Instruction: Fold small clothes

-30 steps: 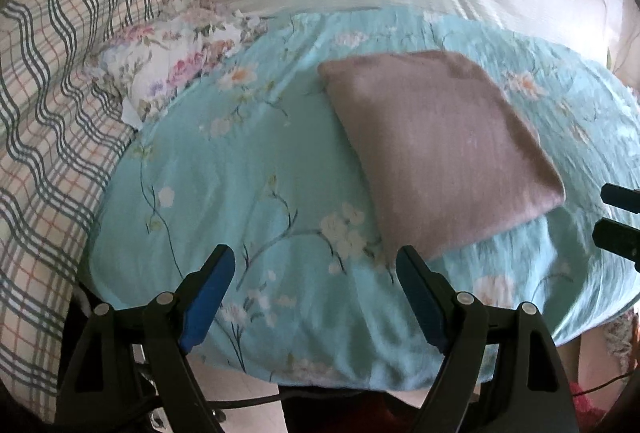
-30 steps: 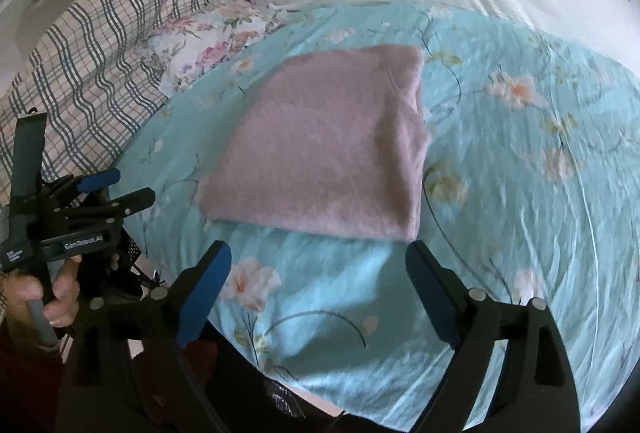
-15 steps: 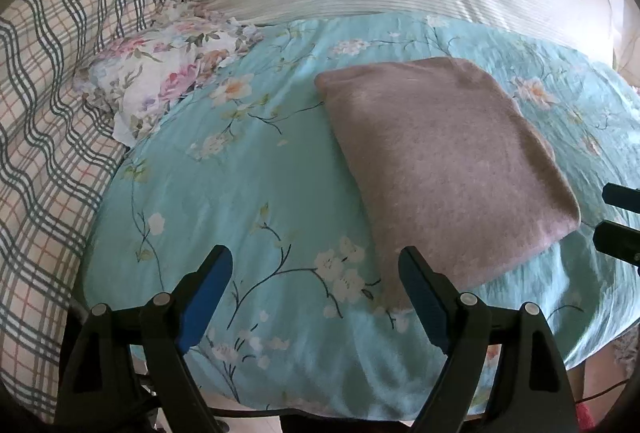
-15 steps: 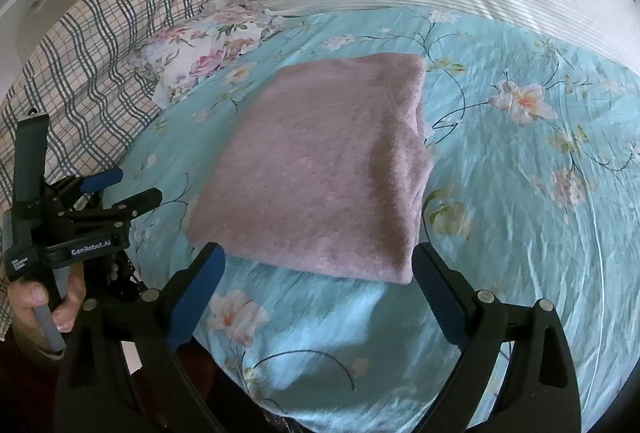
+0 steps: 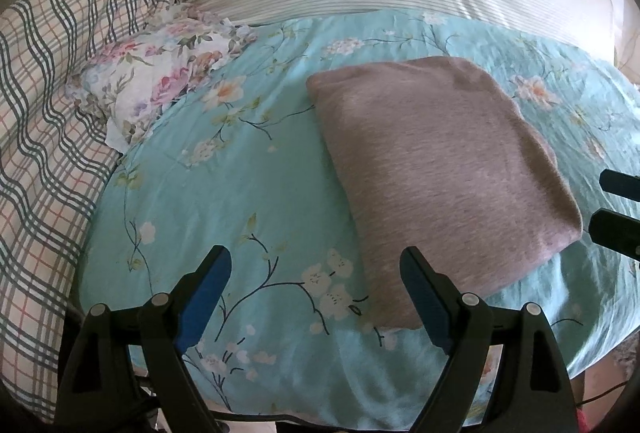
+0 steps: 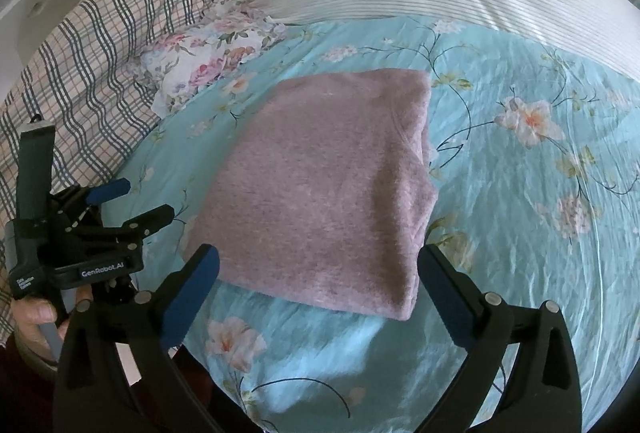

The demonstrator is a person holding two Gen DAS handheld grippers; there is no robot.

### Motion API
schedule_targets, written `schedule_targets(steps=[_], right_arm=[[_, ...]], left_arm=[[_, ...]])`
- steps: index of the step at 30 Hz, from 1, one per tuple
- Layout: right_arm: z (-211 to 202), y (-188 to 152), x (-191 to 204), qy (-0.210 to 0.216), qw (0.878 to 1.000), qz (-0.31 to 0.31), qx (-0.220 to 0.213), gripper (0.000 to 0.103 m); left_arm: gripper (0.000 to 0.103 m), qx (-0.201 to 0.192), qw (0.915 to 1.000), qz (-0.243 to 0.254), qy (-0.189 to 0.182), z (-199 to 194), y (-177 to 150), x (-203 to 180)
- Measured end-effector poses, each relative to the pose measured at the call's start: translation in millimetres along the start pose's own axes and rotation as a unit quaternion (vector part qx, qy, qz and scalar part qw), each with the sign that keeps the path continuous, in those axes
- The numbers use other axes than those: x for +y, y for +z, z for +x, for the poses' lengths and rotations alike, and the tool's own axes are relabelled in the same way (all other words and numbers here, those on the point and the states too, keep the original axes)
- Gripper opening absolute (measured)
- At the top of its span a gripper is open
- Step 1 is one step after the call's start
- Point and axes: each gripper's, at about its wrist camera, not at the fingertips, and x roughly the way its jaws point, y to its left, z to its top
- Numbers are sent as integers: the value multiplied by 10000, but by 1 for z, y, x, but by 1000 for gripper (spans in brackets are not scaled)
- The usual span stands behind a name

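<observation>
Showing only rightward: hand point(image 6: 36, 317) gripping left gripper point(image 6: 132, 201) beside garment point(image 6: 320, 193).

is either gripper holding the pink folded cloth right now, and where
Nothing is held. The left gripper and right gripper are both open above the bedspread, and the folded cloth lies flat, untouched.

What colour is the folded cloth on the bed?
The folded cloth is a dusty pinkish mauve, plain with no pattern. The right wrist view shows it best.
</observation>
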Motion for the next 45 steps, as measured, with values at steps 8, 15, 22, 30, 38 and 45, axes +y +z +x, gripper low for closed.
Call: schedule_targets(steps=[8, 15, 22, 30, 38, 45], right_arm=[[5, 3, -5, -14, 10000, 5, 68, 101], [8, -1, -3, -31, 9999, -82, 149, 102], [9, -6, 2, -5, 9997, -155, 198, 102], [11, -10, 2, -10, 9995, -160, 285, 102], [10, -10, -2, -4, 9995, -131, 288, 102], [9, -11, -1, -12, 9995, -122, 283, 102]], left_arm=[[87, 2, 10000, 34, -10, 1, 2, -2], [87, 35, 10000, 60, 4, 1, -2, -3], [87, -59, 9999, 101, -43, -7, -7, -7], [87, -67, 9999, 106, 44, -8, -9, -6], [87, -86, 9999, 112, -10, -8, -8, -4], [87, -119, 9998, 137, 8, -11, -8, -8]])
